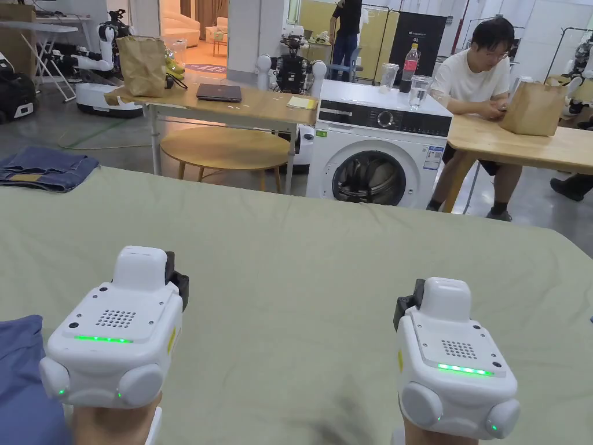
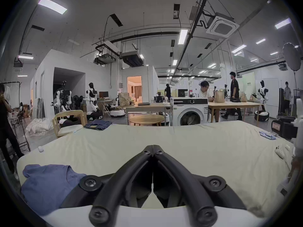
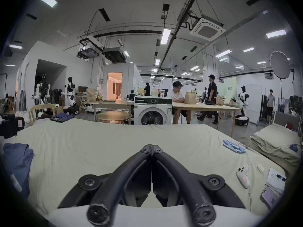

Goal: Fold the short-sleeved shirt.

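A crumpled blue shirt point(image 1: 20, 376) lies in a heap at the near left of the pale green bed sheet point(image 1: 301, 261). In the left gripper view the shirt point(image 2: 47, 186) sits just left of the jaws, apart from them. It also appears in the right gripper view point(image 3: 16, 161), at the far left. My left gripper point(image 2: 153, 146) is shut, jaw tips together, holding nothing. My right gripper point(image 3: 151, 146) is likewise shut and holds nothing. Both white housings, left point(image 1: 116, 330) and right point(image 1: 454, 347), hover side by side over the near part of the sheet.
Folded jeans point(image 1: 46, 168) rest on the bed's far left corner. On the right edge lie small blue blocks point(image 3: 233, 146), a white controller point(image 3: 242, 174), a notebook point(image 3: 276, 178) and a phone point(image 3: 268, 197). Beyond the bed stands a washing machine point(image 1: 376, 150), and a person sits at a wooden table point(image 1: 521, 145).
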### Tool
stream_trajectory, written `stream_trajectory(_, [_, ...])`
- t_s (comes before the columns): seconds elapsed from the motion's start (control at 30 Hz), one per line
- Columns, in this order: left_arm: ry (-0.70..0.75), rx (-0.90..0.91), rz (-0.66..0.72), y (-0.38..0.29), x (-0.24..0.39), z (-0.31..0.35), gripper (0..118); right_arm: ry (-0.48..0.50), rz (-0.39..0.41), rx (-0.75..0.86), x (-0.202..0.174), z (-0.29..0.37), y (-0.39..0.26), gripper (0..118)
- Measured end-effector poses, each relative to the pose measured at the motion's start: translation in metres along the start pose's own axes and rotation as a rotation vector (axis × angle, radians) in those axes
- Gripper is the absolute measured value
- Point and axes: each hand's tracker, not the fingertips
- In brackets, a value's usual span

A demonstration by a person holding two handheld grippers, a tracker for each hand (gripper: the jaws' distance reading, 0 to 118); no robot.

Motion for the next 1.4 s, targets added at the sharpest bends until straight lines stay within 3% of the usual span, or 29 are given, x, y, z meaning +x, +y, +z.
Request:
stream_trajectory(0.2, [0.018,0.005,0.005,0.007,-0.009,0.007,0,-0.001,0.007,0.017,-0.007,0.003,0.008,0])
stream_trajectory(0.33, [0.069,0.013,-0.008,0.012,-0.036,0.020,0,0.057,-0.011,0.026,-0.027,0.006,0.014,0])
stream_trajectory(0.7, [0.282,-0.122,-0.046,0.013,-0.153,0.081,0,0.352,0.048,0.006,-0.158,0.033,0.011,0])
stream_trajectory(0.87, [0.342,-0.228,0.018,0.006,-0.203,0.105,0,0.467,0.096,-0.025,-0.213,0.044,0.003,0])
stream_trajectory(1.1, [0.215,-0.498,0.150,-0.014,-0.256,0.093,0,0.538,0.134,-0.073,-0.240,0.046,-0.017,0])
stream_trajectory(1.17, [0.175,-0.549,0.200,-0.023,-0.265,0.080,20,0.538,0.139,-0.089,-0.241,0.044,-0.022,0])
stream_trajectory(1.2, [0.163,-0.576,0.215,-0.027,-0.266,0.072,36,0.535,0.141,-0.096,-0.238,0.043,-0.024,0])
stream_trajectory(1.23, [0.160,-0.606,0.224,-0.031,-0.267,0.064,61,0.532,0.144,-0.104,-0.237,0.041,-0.025,0])
stream_trajectory(1.27, [0.146,-0.643,0.230,-0.036,-0.267,0.054,72,0.527,0.147,-0.111,-0.235,0.039,-0.027,0])
stream_trajectory(1.3, [0.140,-0.669,0.240,-0.040,-0.267,0.046,77,0.522,0.150,-0.115,-0.233,0.037,-0.028,0])
stream_trajectory(1.4, [0.102,-0.731,0.321,-0.056,-0.266,0.018,77,0.498,0.157,-0.128,-0.224,0.032,-0.030,0])
